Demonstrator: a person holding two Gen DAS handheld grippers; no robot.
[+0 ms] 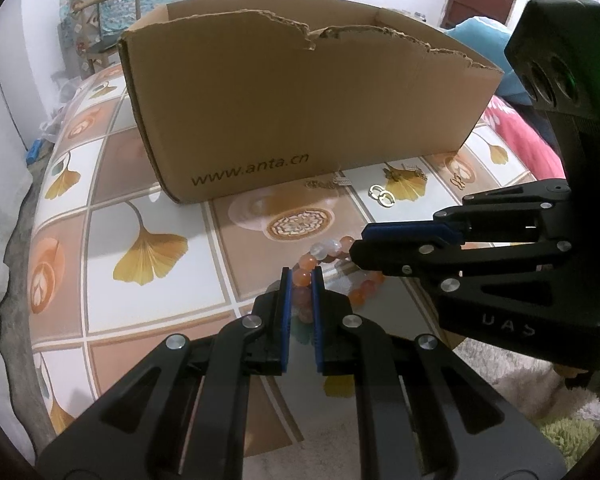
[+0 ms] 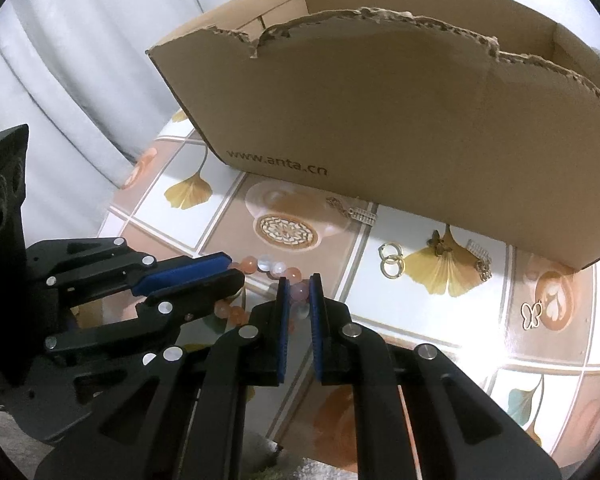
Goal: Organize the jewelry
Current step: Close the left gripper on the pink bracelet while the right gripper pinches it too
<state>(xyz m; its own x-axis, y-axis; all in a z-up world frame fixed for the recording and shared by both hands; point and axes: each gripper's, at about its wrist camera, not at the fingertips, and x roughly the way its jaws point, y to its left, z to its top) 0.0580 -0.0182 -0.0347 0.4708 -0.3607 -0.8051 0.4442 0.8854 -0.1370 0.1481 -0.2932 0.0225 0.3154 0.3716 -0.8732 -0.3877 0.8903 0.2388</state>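
A bracelet of orange, pink and white beads [image 1: 325,250] [image 2: 266,263] lies on the patterned tabletop in front of a cardboard box [image 1: 300,100] [image 2: 380,120]. My left gripper [image 1: 302,274] [image 2: 236,268] is shut on the bracelet's left side, with orange beads pinched between its blue pads. My right gripper [image 2: 298,280] [image 1: 358,242] is shut on the opposite side, with a pink bead showing between its pads. The two grippers meet at nearly a right angle over the bracelet, and their fingers hide part of the loop.
Loose jewelry lies along the box's front wall: a chain with a silver piece [image 1: 332,183] [image 2: 354,212], two gold hoops [image 1: 381,196] [image 2: 392,260], a gold brooch [image 1: 400,174] [image 2: 440,244] and a butterfly outline [image 1: 458,180] [image 2: 531,314]. The box's top edge is torn.
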